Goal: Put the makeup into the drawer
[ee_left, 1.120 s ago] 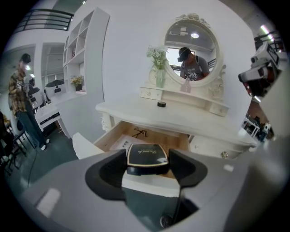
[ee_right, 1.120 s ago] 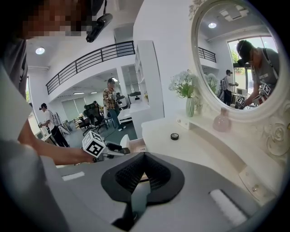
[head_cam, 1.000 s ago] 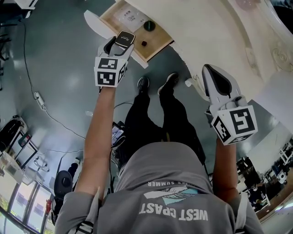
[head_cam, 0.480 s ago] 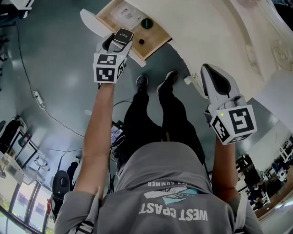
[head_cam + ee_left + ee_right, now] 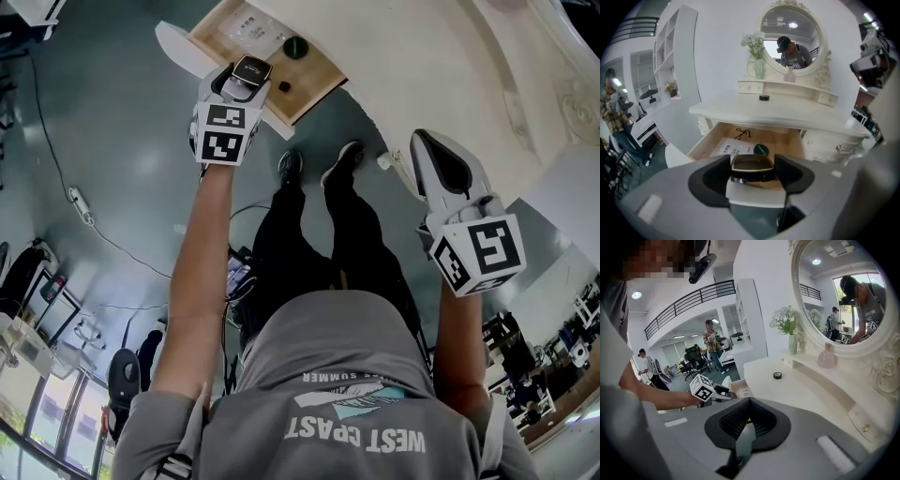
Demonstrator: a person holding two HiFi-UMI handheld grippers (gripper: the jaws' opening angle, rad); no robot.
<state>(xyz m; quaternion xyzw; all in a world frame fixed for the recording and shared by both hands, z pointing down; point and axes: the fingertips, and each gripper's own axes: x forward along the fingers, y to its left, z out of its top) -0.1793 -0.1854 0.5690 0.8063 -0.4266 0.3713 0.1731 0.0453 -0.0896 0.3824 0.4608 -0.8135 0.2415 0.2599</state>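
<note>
One black compact [image 5: 752, 164], gold-rimmed, sits level between the pads of the left hand-held gripper [image 5: 753, 173], which pinches it by its two sides. It hangs over the front of the open wooden drawer [image 5: 780, 139].

Left gripper view, drawer floor: printed sheet [image 5: 726, 148], dark green round item [image 5: 761, 149], thin black cord [image 5: 742, 133] toward the back. The head view adds a small black item [image 5: 284, 86] near the drawer's front, not seen in the gripper view. The cord can't be made out there.

Above the drawer is a white counter [image 5: 801, 392] with a small black jar [image 5: 777, 375]. The shelf behind holds a flower vase [image 5: 792, 344] and a pink bottle [image 5: 826, 357] under a round mirror [image 5: 843, 291].

Right hand-held gripper [image 5: 750, 411]: pads pressed together, nothing between them. It is near the counter's front edge, well apart from the drawer.
</note>
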